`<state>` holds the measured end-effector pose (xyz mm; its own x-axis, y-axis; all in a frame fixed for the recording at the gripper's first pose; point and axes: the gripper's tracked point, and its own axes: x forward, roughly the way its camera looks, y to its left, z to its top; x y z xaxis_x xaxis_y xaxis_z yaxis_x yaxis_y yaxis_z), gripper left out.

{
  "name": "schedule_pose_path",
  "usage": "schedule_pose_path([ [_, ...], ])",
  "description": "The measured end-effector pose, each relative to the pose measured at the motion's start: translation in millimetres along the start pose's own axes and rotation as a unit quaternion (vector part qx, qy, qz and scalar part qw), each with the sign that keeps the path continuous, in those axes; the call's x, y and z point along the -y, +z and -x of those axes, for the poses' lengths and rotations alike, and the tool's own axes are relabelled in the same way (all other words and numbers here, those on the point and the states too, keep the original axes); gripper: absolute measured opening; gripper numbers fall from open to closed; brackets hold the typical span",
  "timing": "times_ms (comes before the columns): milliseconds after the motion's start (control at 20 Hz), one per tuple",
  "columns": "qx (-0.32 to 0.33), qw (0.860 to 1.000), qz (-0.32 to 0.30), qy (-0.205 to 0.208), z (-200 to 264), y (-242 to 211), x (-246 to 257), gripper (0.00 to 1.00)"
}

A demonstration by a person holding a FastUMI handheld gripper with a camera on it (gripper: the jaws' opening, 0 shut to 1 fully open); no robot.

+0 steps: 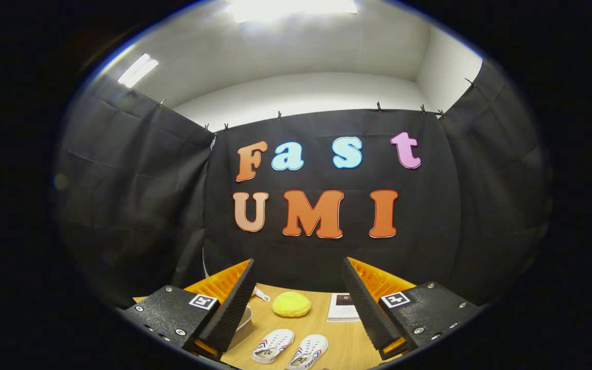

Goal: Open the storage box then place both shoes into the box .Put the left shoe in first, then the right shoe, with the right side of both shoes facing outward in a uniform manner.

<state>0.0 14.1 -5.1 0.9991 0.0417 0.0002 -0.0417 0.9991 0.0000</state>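
The gripper (pixel 298 303) was held above the near part of the worktop (pixel 337 344), its two fingers (pixel 234 303) spread wide and gripping nothing. Each finger was a black ribbed wedge backed with orange, and the gap between them looked out over the wooden surface.

In that gap, low and near, lay two small white shoes side by side, just apart from each other. The left shoe (pixel 273 345) and the right shoe (pixel 308 351) both had red and blue stripes on their sides. Their long axes ran from near to far, tilted a little to the right, with the rounded toes at the far end and the openings at the near end. Both pointed the same way, roughly parallel.

Beyond the shoes, farther off between the fingers, sat a round yellow sponge (pixel 291 303). To the right of it, just beside the right finger, a white card (pixel 342 307) with a dark picture lay flat on the worktop.

Close against the left finger, the pale edge of a box (pixel 247 316) showed, mostly hidden behind that finger; whether its lid was open could not be told. A thin white strip (pixel 261 293) lay just beyond it.
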Motion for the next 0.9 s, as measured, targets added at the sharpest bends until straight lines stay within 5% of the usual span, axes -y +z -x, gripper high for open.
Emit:
schedule_pose_path([
  [900,-0.118,0.986,-0.069,0.096,-27,-115,-66,1.00],
])
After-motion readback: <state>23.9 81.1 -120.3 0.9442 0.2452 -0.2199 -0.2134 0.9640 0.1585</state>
